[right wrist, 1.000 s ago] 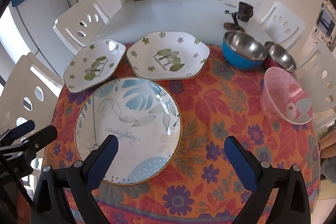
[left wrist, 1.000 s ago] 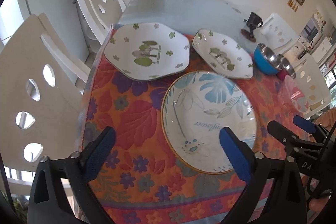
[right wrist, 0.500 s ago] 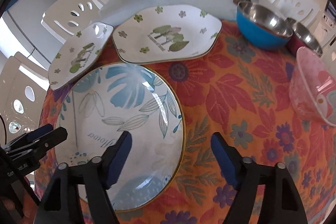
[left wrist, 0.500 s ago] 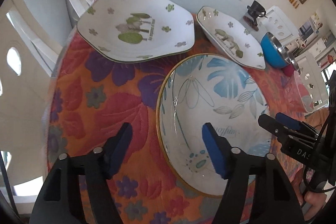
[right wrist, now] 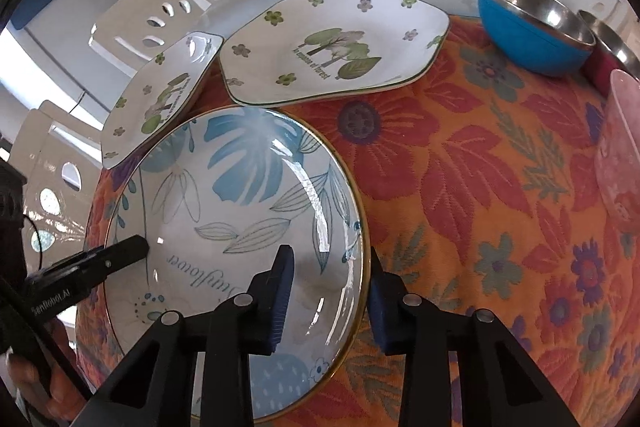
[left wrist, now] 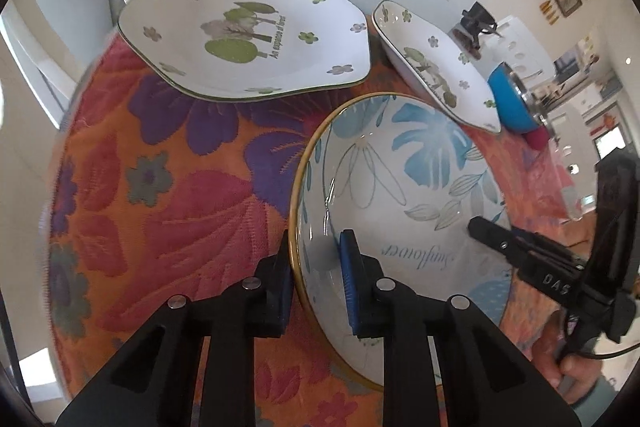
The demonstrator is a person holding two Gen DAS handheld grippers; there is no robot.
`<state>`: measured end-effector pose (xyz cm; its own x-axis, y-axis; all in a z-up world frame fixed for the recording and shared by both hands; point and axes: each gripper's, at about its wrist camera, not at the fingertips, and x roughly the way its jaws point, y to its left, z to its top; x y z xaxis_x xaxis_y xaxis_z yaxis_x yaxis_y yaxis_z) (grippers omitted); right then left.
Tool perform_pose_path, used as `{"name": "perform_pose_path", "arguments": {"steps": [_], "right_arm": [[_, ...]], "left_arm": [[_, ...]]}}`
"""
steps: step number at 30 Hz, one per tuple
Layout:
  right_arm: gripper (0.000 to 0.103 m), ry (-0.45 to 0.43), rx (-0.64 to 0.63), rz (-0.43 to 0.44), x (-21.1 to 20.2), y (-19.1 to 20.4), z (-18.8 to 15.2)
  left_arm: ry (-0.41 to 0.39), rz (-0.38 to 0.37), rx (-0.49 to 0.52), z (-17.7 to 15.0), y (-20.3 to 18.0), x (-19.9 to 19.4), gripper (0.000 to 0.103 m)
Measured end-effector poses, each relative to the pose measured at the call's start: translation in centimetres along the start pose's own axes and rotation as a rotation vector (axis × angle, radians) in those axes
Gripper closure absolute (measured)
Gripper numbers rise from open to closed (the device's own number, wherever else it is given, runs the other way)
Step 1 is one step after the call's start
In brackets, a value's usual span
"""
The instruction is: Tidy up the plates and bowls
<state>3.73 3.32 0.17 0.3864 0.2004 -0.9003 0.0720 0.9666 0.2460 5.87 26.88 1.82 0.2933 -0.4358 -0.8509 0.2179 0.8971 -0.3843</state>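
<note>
On the floral cloth (left wrist: 168, 211) of the bench, seen from the left wrist, the left hand-held gripper (left wrist: 316, 283) has just been closing and now clamps the near-left rim of the blue-leaf plate (left wrist: 400, 195), which lies in front of two green-flowered plates (left wrist: 256, 31). From the right wrist, the right hand-held gripper (right wrist: 328, 303) has likewise been closing and pinches the same plate's right rim, a blue bowl (right wrist: 528, 39) standing well beyond.

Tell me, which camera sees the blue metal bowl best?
The right wrist view: the blue metal bowl shows its whole shiny inside and blue wall. In the left wrist view it is a small blue sliver behind a flowered plate.
</note>
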Motion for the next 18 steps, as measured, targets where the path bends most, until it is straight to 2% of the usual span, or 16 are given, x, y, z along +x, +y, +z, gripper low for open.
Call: {"name": "perform_pose_path", "arguments": {"steps": [2,5,10,18], "right_arm": [[0.070,-0.006,-0.043,-0.013,0.0,0.4,-0.1],[0.069,-0.024,-0.114,-0.065,-0.2,1.5,-0.3],[0.069,-0.044,-0.141,-0.080,-1.7,2.0,-1.2],[0.069,-0.066,-0.171,-0.055,-6.6,4.2,-3.8]], "left_arm": [[-0.005,-0.015,0.002,0.0,0.3,0.0,0.085],[-0.039,0.019,0.036,-0.4,-0.4,-0.3,0.084],[-0.071,0.038,0.036,-1.2,-1.0,-1.6,0.083],[-0.113,0.053,0.044,-3.7,-1.8,-6.8,0.084]]}}
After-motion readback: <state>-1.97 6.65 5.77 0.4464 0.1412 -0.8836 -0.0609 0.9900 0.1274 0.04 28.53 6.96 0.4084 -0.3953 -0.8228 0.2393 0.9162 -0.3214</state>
